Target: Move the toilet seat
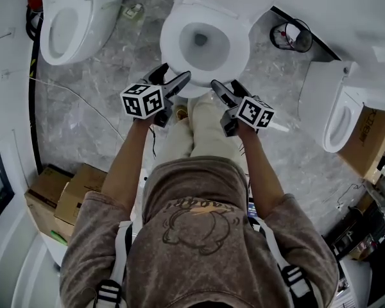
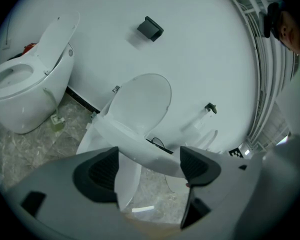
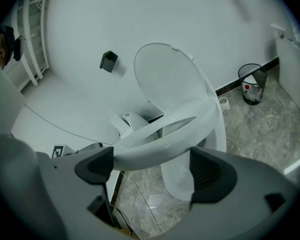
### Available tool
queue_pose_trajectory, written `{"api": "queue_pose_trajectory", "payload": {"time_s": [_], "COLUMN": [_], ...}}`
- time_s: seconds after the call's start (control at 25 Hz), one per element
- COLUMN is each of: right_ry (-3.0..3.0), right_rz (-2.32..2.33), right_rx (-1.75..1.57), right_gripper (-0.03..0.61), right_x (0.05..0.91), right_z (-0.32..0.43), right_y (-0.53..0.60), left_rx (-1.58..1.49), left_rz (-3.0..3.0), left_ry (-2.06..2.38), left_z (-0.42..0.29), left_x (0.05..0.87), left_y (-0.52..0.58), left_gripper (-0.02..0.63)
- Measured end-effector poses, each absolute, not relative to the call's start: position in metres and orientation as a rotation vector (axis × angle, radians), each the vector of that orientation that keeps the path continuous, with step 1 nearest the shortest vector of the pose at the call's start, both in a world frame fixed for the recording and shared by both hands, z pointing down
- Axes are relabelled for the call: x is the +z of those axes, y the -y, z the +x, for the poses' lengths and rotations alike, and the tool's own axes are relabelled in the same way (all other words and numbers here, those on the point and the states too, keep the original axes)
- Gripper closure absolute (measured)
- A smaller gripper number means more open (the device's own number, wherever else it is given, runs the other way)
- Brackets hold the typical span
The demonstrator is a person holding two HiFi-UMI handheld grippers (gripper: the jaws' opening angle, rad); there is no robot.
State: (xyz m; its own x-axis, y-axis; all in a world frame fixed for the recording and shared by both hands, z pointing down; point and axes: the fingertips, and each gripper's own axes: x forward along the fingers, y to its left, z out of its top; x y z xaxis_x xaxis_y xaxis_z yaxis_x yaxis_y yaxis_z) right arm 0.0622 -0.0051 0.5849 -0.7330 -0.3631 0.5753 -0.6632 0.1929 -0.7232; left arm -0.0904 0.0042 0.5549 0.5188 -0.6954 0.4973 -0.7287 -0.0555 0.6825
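Three toilets are in sight: the middle toilet (image 1: 205,43), the left toilet (image 1: 67,21) and the right toilet (image 1: 337,117). On the middle one there is one raised lid (image 2: 140,101) and one seat ring (image 3: 165,139).

One person (image 1: 199,236) holds two grippers, the left gripper (image 1: 178,70) and the right gripper (image 1: 223,83). Each carries one marker cube, two in all: the left cube (image 1: 143,100) and the right cube (image 1: 255,112).

There is one wire waste bin (image 1: 292,36) and one black wall holder (image 2: 150,29).

Three cardboard boxes show: the first box (image 1: 48,188) and second box (image 1: 83,191) at the left, and the third box (image 1: 375,140) at the right.
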Motion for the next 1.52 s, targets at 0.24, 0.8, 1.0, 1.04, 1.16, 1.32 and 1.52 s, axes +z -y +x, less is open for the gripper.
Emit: {"api": "queue_pose_trajectory", "payload": {"time_s": [0.24,0.8,1.0,1.04,1.16,1.32,1.52], "right_ry": [2.2,2.196,2.203,2.207,2.206,2.204,2.198], "right_rz": [0.974,0.947,0.957,0.96,0.967,0.972,0.981], "right_rx": [1.588,1.624,1.644,1.647,1.658,1.668,1.684], "right_gripper": [0.101,0.104,0.117,0.12,0.121,0.12,0.118], "right_x": [0.57,0.542,0.535,0.533,0.529,0.526,0.521], "right_z": [0.06,0.061,0.063,0.063,0.063,0.062,0.061], "right_y": [0.019,0.051,0.06,0.063,0.068,0.074,0.082], "left_rx": [0.035,0.037,0.03,0.03,0.035,0.033,0.034], "left_rz": [1.776,1.759,1.739,1.738,1.733,1.722,1.716], "left_ry": [1.195,1.225,1.237,1.238,1.235,1.248,1.247], "left_z": [-0.091,-0.091,-0.089,-0.089,-0.089,-0.09,-0.092], "left_x": [0.54,0.515,0.508,0.506,0.501,0.497,0.493], "left_y": [0.01,0.045,0.055,0.058,0.064,0.071,0.08], "left_gripper": [0.235,0.238,0.238,0.238,0.238,0.238,0.238]}}
